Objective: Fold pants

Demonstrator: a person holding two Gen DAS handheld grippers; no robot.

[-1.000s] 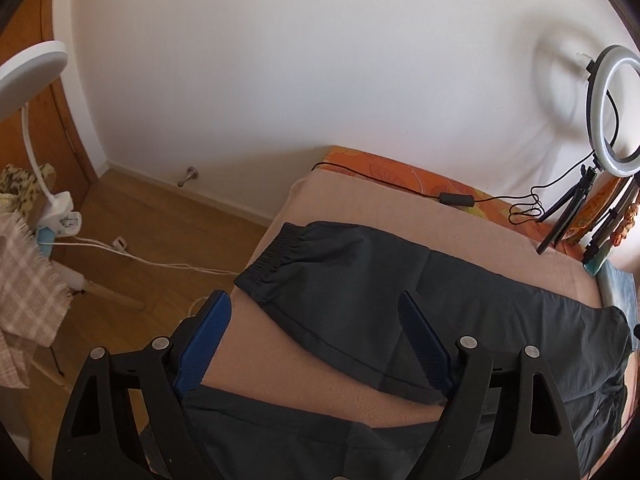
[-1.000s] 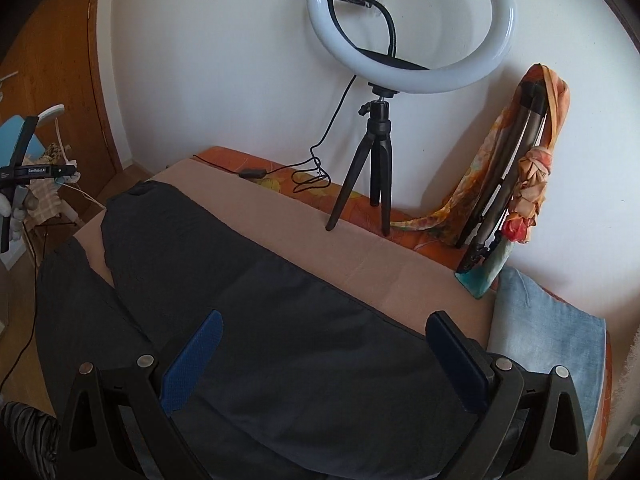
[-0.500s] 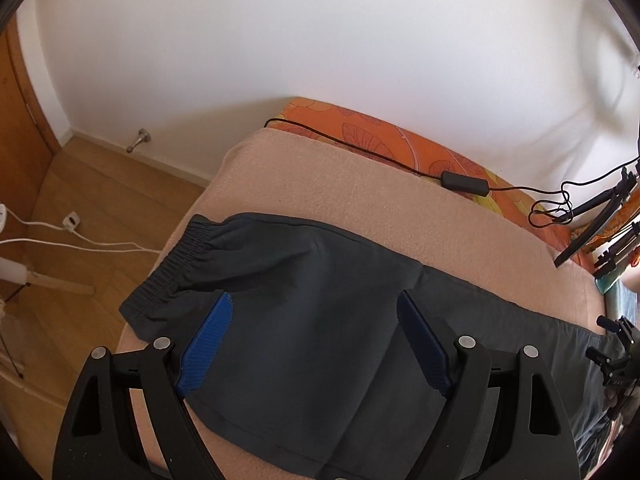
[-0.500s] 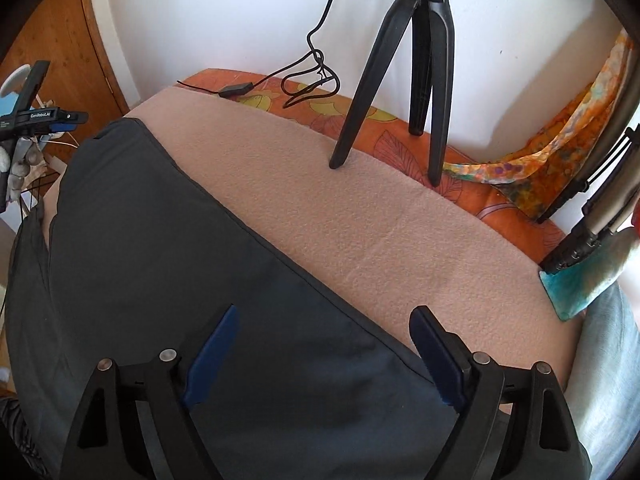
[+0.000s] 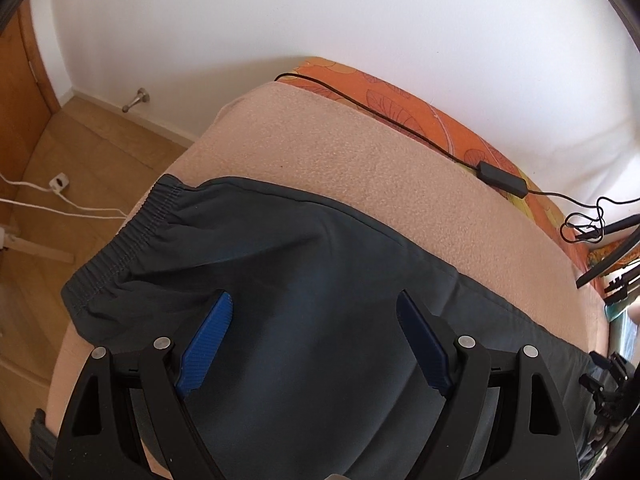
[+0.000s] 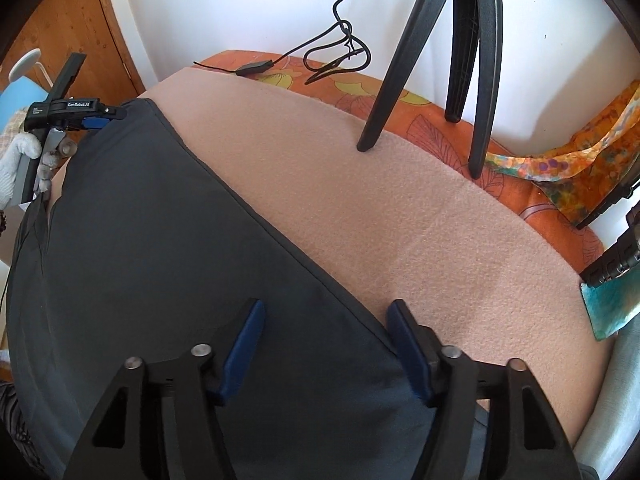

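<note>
Dark grey pants (image 5: 304, 280) lie flat across a bed covered by a beige blanket (image 5: 360, 160). Their elastic waistband (image 5: 132, 236) is at the bed's left end. My left gripper (image 5: 314, 300) is open and empty, low over the pants just right of the waistband. In the right wrist view the pants (image 6: 160, 260) fill the left side, their far edge running diagonally. My right gripper (image 6: 324, 308) is open and empty, with its jaws astride that far edge of the cloth. The left gripper also shows in the right wrist view (image 6: 80, 114), at the far left end.
A black tripod (image 6: 432, 60) stands on the blanket's far side, with a black cable and inline switch (image 5: 502, 174) along the orange sheet. A wooden floor (image 5: 80, 160) with white cords lies left of the bed. A colourful cloth (image 6: 560, 160) and blue fabric sit at right.
Both grippers have come down and forward, close over the pants. The right gripper's jaws have narrowed somewhat. The pants have not moved.
</note>
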